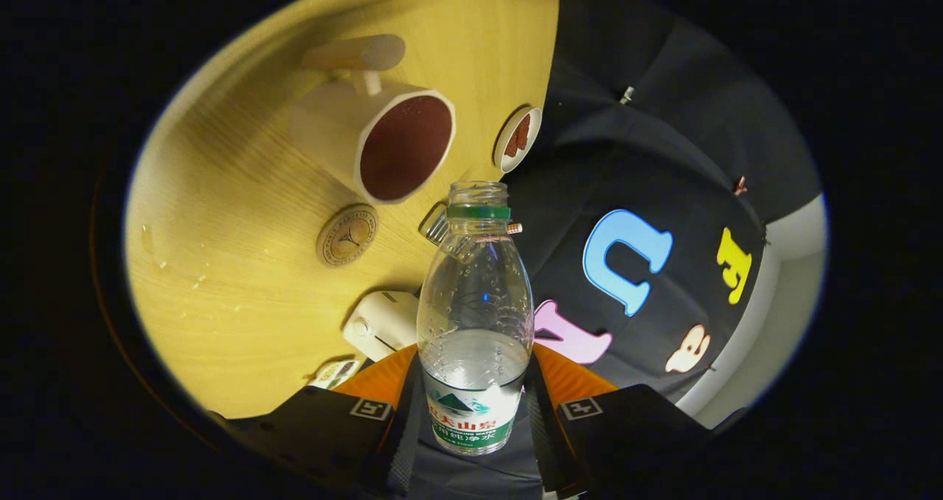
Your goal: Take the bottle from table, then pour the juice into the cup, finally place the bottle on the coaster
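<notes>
Gripper (pixel 475 404) clamped on bottle (pixel 475 316), both fingers pressing its labelled lower body; cap off, a little liquid inside. Bottle is lifted and tilted, mouth near cup (pixel 383 143), which looks filled. Pour seems finished or nearly so. Next you right it and lower onto coaster (pixel 347 236), beside cup.
</notes>
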`<state>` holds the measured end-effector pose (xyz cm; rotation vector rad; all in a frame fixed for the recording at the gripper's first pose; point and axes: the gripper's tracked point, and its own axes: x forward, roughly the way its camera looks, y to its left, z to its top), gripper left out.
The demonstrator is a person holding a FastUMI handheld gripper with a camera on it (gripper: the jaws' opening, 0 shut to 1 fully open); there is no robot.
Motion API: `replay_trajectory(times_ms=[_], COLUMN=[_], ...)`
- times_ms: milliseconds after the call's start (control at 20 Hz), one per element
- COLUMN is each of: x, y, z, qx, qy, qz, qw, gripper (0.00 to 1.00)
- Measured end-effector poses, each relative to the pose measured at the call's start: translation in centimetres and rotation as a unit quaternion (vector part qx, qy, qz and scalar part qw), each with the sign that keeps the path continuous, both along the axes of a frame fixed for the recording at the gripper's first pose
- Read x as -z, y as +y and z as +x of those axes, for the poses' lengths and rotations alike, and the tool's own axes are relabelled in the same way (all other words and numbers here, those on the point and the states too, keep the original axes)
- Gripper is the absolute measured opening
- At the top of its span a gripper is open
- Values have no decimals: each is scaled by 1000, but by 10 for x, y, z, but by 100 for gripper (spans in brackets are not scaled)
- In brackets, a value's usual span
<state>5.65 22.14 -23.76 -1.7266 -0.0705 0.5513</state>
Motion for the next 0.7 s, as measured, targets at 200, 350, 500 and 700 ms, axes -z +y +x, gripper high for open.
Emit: replay_trajectory(times_ms=[200,350,500,700], x=[22,35,41,58], y=[2,2,13,17], z=[-15,-25,-36,-45], qx=[65,110,116,149], qy=[98,163,219,313], qz=[148,255,357,484], qw=[982,947,901,803], gripper=[68,68,68,68])
